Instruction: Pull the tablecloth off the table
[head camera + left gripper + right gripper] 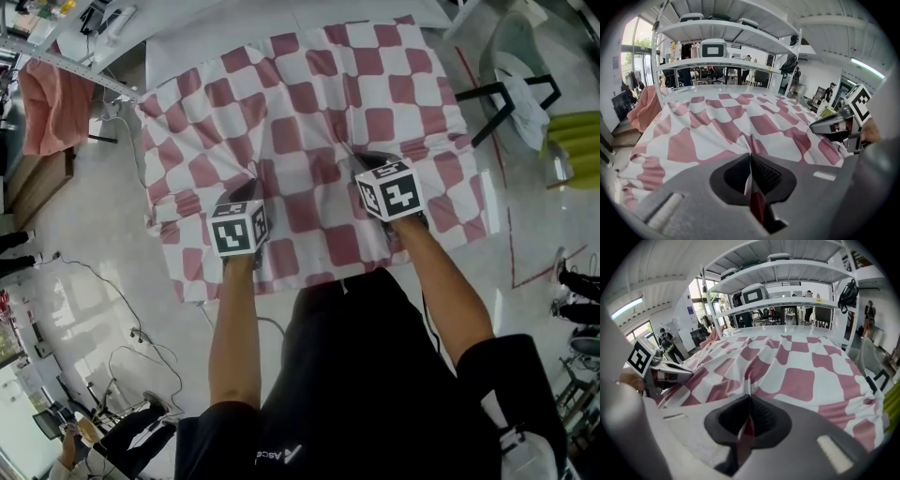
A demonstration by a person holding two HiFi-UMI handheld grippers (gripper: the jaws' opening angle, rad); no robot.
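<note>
The surface [211, 37] carries the cloth [319, 94], which covers most of it and hangs over the near edge toward the person. The left gripper [751, 174] is closed on a raised fold of the cloth near that edge. The right gripper [748, 420] is closed on a second fold a little to the right. Both pinches lie inboard of the hem, not on it.

Likely faults from here:
- Cloth drag. The far part lies flat on the surface. A pull angled downward can press the cloth against the near edge and stall it.
- Uneven pull. If one gripper leads, the cloth skews and slides off one side, probably ending partly on the floor.
- Slip. Each gripper holds only a thin pinch of fabric. A sudden tug can draw the fold out of the jaws.

Cloth condition: red-and-white check, apparently thin and limp. Creases radiate from each pinch point toward the far edge. The left side is bunched and wrinkled, and the far right area lies smoother. Nothing stands on the cloth.
</note>
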